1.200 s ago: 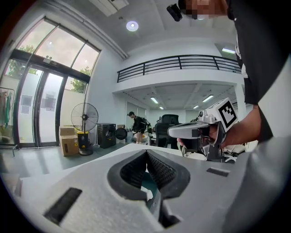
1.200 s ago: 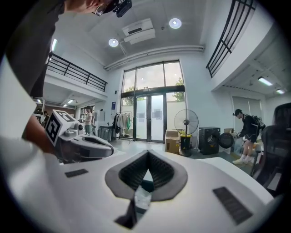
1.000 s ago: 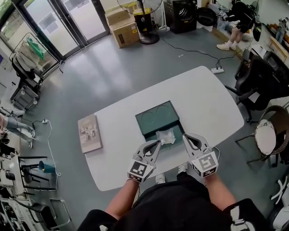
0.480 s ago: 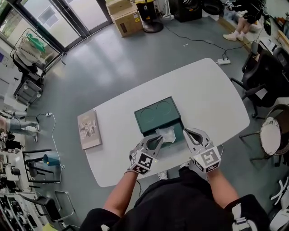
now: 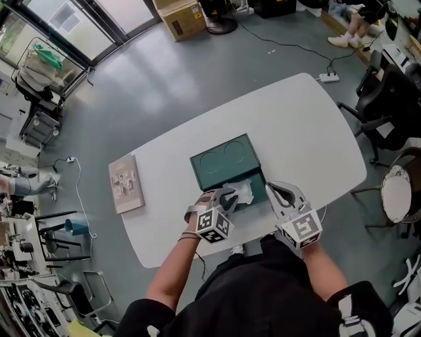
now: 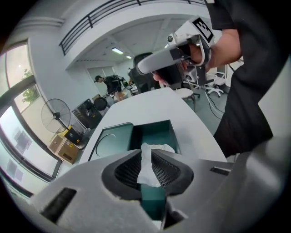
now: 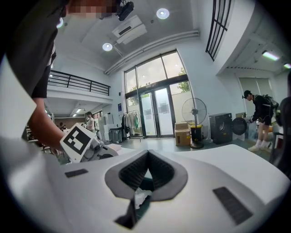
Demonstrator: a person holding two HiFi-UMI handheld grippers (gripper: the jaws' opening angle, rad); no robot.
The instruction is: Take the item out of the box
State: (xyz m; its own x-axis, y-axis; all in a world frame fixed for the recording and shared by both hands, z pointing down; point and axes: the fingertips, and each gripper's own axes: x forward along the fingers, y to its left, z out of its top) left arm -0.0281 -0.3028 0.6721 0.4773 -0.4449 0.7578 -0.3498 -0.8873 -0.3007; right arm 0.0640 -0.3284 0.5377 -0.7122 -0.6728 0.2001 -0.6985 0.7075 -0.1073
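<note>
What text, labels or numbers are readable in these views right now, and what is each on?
No text is legible.
Cardboard box label: too small to read.
Booklet cover: print blurred.
Marker cubes on left gripper and right gripper: square patterns, no letters.
Green box lid: two outlined circles, no words.
White paper in the left gripper: blank.

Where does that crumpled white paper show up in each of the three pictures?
Head view: white paper in the green box's near half, at the left gripper's tips.
Left gripper view: white paper at centre, pinched between the jaws.
Right gripper view: white paper, a scrap low centre.
Shared landmark: the green box.
</note>
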